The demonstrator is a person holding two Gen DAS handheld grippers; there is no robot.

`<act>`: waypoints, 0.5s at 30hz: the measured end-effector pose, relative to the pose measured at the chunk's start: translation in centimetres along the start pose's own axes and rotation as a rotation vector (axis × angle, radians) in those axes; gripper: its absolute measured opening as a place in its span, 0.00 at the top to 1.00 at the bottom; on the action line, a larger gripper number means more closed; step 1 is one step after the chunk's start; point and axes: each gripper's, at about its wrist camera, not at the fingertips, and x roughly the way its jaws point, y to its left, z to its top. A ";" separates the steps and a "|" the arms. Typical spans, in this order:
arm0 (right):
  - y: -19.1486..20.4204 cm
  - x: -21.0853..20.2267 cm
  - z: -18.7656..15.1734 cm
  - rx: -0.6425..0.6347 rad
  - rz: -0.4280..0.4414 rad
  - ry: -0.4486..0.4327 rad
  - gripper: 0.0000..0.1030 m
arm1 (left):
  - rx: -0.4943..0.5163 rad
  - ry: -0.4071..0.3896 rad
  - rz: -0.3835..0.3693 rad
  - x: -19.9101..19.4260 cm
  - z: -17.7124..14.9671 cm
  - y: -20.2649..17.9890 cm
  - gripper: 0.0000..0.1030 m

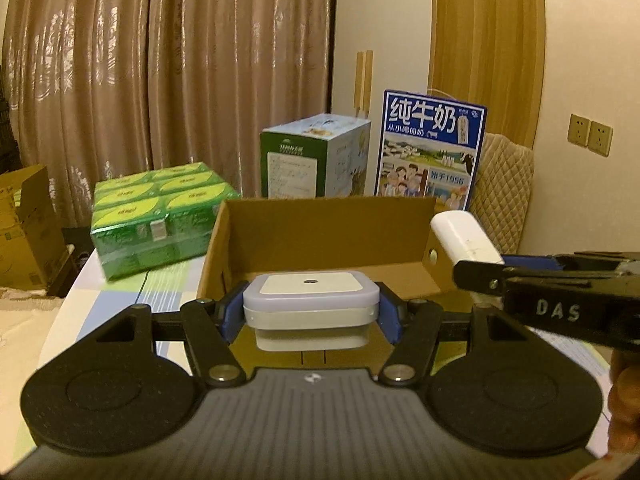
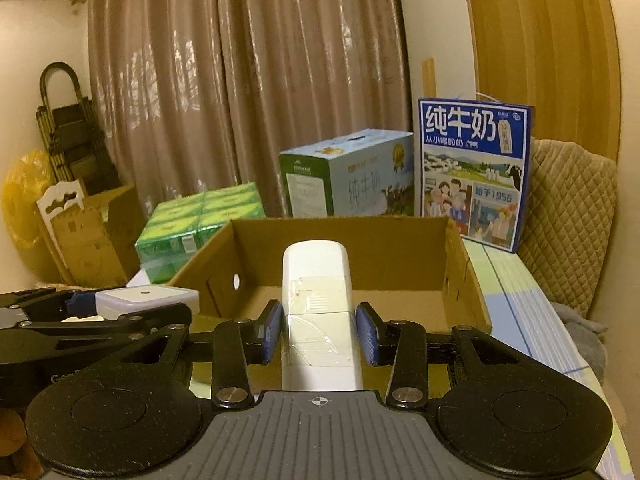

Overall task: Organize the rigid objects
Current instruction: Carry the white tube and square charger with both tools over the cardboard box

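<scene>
My left gripper (image 1: 311,316) is shut on a square white plug-in night light (image 1: 311,300) and holds it just in front of the open cardboard box (image 1: 328,224). My right gripper (image 2: 318,334) is shut on a long white remote control (image 2: 318,300) patched with clear tape, which points into the same box (image 2: 340,236). The remote (image 1: 464,240) also shows at the right of the left wrist view, beside the box's right wall. The night light (image 2: 146,298) shows at the left of the right wrist view. The box floor that I can see holds nothing.
Behind the box stand a green shrink-wrapped pack (image 1: 156,216), a green-and-white milk carton box (image 1: 316,156) and a blue milk box (image 1: 432,152). A quilted chair back (image 2: 568,216) is at the right. Cardboard boxes (image 2: 88,236) stand at the left, off the table.
</scene>
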 end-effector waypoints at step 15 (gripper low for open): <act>-0.9 4.7 2.3 0.014 -0.014 -0.023 0.64 | 0.007 0.011 0.003 4.6 2.2 0.9 0.41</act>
